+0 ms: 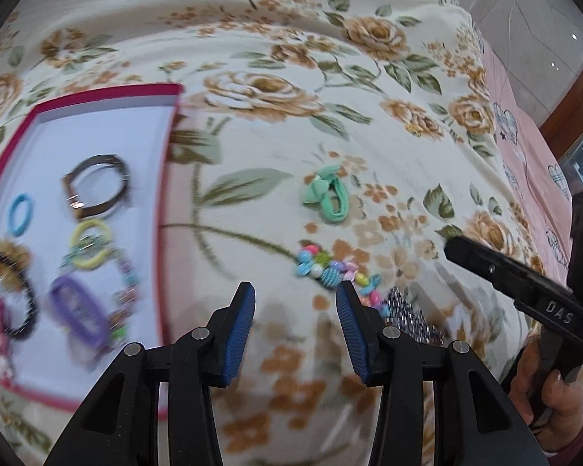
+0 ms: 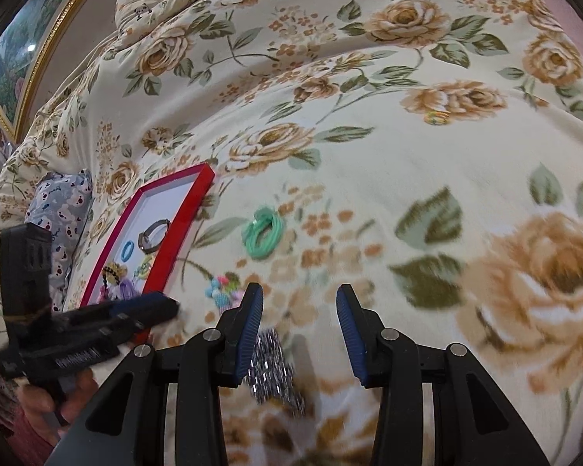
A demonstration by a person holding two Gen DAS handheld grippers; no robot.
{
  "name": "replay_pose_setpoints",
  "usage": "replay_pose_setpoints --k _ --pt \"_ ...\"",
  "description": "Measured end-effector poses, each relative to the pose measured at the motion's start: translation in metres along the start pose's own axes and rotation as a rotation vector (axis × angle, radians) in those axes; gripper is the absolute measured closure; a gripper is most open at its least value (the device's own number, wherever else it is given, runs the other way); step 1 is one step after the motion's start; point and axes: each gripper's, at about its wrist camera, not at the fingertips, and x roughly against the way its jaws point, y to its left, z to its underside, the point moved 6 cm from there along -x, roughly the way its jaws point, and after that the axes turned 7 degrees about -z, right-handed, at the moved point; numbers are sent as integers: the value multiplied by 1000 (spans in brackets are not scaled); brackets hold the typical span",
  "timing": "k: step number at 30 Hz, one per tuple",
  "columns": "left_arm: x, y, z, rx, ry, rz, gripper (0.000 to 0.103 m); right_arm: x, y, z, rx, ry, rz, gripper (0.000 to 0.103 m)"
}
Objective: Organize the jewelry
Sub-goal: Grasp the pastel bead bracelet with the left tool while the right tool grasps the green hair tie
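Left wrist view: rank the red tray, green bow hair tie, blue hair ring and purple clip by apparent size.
1. red tray, far the largest.
2. purple clip.
3. green bow hair tie. It looks close to the clip, which lies nearer the camera and is blurred, so this order is unsure.
4. blue hair ring, smallest.

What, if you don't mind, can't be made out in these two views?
- Silver sparkly piece: blurred, partly behind the right gripper's finger.
- Red tray: near end cut off by the left view's edge; contents smeared.
- Small ring on the blanket: too small to identify.
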Motion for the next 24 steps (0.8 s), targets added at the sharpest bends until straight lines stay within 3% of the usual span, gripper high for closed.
replay_pose_setpoints --k 7,8,10,11,12,24 --pt "-52 -18 -15 -34 28 -14 61 -22 1 -23 -4 2 -23 61" --pt "-54 -21 -15 -44 18 -18 72 -24 2 -25 -3 1 -25 61" --pt "-58 -26 -15 -75 6 -22 75 -28 2 -27 0 6 -25 61" --pt "-58 -28 -15 -90 -5 -17 89 -32 2 -27 -1 12 -26 61" --pt "-57 -29 -13 -92 -5 3 92 -35 3 -27 -1 17 -28 61" --pt "-2 11 -4 -8 -91 59 92 -93 15 -24 56 112 0 62"
